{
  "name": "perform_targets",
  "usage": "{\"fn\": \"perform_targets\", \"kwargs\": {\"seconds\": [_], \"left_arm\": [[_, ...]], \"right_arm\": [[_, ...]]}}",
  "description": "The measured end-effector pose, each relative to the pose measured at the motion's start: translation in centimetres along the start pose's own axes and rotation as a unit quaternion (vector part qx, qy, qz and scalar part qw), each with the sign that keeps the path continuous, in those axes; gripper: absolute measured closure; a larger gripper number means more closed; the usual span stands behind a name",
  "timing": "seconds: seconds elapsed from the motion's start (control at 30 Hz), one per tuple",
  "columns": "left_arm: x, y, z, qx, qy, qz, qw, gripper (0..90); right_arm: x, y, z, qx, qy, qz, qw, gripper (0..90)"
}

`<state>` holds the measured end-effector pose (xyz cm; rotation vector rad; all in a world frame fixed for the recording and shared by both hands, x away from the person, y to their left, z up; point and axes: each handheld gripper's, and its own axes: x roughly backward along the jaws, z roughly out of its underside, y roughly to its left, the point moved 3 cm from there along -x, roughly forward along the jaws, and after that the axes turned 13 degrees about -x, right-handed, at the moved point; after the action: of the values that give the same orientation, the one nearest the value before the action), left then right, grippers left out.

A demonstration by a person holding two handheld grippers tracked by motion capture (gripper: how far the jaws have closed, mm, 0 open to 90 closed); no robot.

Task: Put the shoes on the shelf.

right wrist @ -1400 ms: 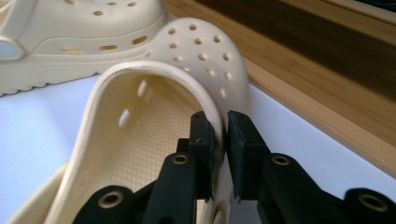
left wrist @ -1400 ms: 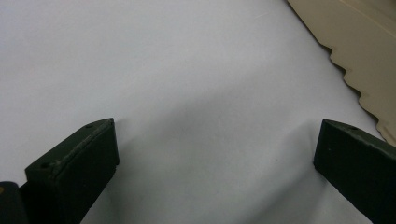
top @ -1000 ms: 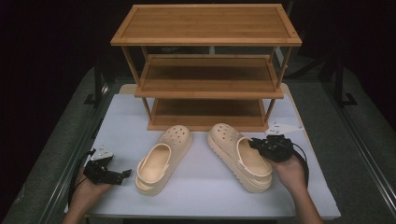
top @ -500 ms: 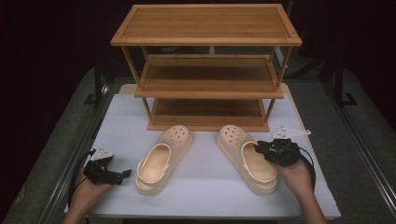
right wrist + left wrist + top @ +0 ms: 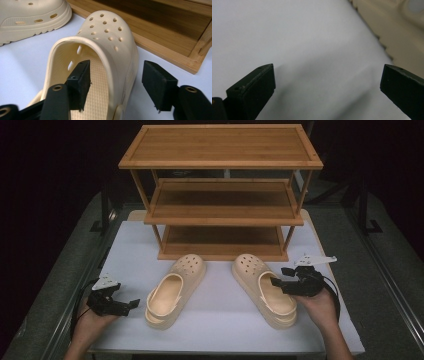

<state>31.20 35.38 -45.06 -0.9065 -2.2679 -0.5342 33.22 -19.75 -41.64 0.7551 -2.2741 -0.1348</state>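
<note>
Two cream clogs lie on the white table [image 5: 220, 330] in front of a wooden three-shelf rack [image 5: 222, 205]. My right gripper [image 5: 279, 276] straddles the outer side wall of the right clog [image 5: 262, 287]. One jaw is inside the shoe and the other outside. Its jaws have just been opening, and in the right gripper view a gap separates the outer pad [image 5: 157, 82] from the right clog [image 5: 107, 32]. My left gripper [image 5: 134, 303] rests open on the table just left of the left clog [image 5: 172, 290], with nothing between its jaws.
The rack's bottom shelf [image 5: 162, 22] lies right behind the clogs' toes. The left clog [image 5: 32, 15] sits a hand's width from the right one. Its ridged sole edge [image 5: 402, 30] is close to my left gripper [image 5: 327, 72]. Dark floor surrounds the table.
The right clog has shifted slightly to the right with my right gripper. The right jaws have parted from the clog's wall. The left hand has stayed put.
</note>
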Motion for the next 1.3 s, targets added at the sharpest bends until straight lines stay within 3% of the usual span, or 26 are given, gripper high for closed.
{"fn": "perform_targets", "kwargs": {"seconds": [0.07,0.27,0.43,0.67,0.77,0.9,1.03,1.17,1.3], "left_arm": [[0.6,-0.1,-0.7,-0.001,-0.016,0.007,0.9998,5.3],[2.1,-0.7,-3.0,-0.003,-0.051,0.023,0.9984,6.2],[2.4,-1.7,-5.3,-0.026,-0.064,0.04,0.9968,13.9],[0.5,-3.1,-8.1,-0.063,-0.066,0.061,0.994,16.3],[-0.4,-3.5,-9.1,-0.082,-0.068,0.063,0.9923,30.6],[-1.8,-3.8,-10.1,-0.094,-0.062,0.069,0.9912,37.2],[-3.2,-4.0,-10.6,-0.108,-0.046,0.064,0.9911,43.2],[-4.2,-3.9,-10.6,-0.108,-0.033,0.051,0.9923,54.6],[-4.4,-4.1,-10.6,-0.11,-0.023,0.048,0.9925,64.9]], "right_arm": [[-0.1,0.0,-0.1,0.003,0.0,-0.003,1.0,38.6],[-0.4,0.0,-0.2,0.005,0.002,-0.006,1.0,37.9],[-0.7,0.1,-0.3,0.006,0.003,-0.01,0.9999,37.9],[-0.9,0.0,-0.3,0.005,0.003,-0.013,0.9999,36.6],[-1.0,0.0,-0.3,0.009,0.003,-0.015,0.9998,36.6],[-1.0,-0.1,-0.3,0.008,0.004,-0.017,0.9998,39.4],[-1.0,-0.3,-0.3,0.009,0.003,-0.022,0.9997,48.1],[-0.8,-0.2,-0.3,0.014,-0.004,-0.023,0.9996,61.6],[-0.7,-0.1,-0.3,0.02,-0.006,-0.025,0.9995,67.5]]}}
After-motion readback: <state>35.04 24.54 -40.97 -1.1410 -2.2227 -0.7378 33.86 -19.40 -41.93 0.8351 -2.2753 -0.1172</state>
